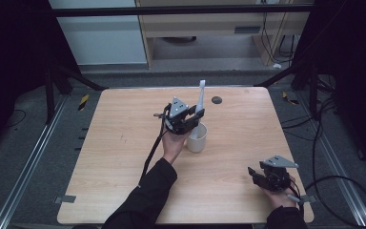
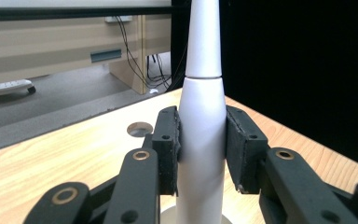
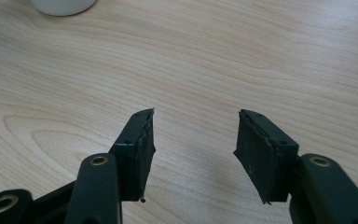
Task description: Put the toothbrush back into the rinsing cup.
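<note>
My left gripper (image 2: 200,149) clamps the white toothbrush (image 2: 200,140), upright over the cup (image 1: 197,138). My right gripper (image 3: 193,154) gapes wide, holding nothing, above the table (image 3: 261,56).

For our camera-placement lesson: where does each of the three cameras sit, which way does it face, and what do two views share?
High view: above the table's near side, looking down; forearms, left gripper, right gripper.
Left gripper view: on that gripper, facing far edge; jaws clamp white plastic electric toothbrush.
Right gripper view: on that gripper, facing light wooden table; open jaws.
Shared: white ceramic cup in high and right gripper views.
</note>
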Demonstrator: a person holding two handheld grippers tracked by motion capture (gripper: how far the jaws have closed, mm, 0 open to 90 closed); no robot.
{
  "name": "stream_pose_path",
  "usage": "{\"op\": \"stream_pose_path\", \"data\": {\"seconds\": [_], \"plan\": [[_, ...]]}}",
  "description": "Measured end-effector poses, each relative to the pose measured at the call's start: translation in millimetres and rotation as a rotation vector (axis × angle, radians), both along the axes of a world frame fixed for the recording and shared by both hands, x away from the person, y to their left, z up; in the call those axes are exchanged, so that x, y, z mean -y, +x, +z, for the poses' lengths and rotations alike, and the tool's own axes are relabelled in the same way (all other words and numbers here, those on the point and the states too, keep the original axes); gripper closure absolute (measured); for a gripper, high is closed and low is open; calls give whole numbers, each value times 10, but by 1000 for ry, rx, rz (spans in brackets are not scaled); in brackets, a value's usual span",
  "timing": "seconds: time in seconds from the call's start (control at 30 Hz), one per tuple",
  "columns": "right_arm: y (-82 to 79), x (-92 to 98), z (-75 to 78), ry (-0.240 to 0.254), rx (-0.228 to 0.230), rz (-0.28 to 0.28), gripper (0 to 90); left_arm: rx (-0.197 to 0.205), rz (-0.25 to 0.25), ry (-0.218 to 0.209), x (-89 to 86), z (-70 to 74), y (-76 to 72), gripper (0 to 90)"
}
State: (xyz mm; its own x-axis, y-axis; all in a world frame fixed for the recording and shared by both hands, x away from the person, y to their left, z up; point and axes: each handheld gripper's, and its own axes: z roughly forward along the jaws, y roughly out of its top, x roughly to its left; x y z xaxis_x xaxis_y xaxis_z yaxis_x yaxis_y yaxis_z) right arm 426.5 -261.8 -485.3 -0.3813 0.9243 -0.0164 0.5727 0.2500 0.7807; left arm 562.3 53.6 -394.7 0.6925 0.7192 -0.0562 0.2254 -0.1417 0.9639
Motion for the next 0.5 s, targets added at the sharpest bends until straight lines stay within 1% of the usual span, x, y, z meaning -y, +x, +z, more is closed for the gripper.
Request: {"op": "stream_pose_path", "data": {"seconds": [0.3, 0.5], "plan": [[3, -4, -5, -1, -5, 0, 463, -31, -9, 38, 24, -163, 6, 662], [7, -2, -5, -4, -3, 2, 463, -54, -10, 48, 20, -235, 6, 662]]}}
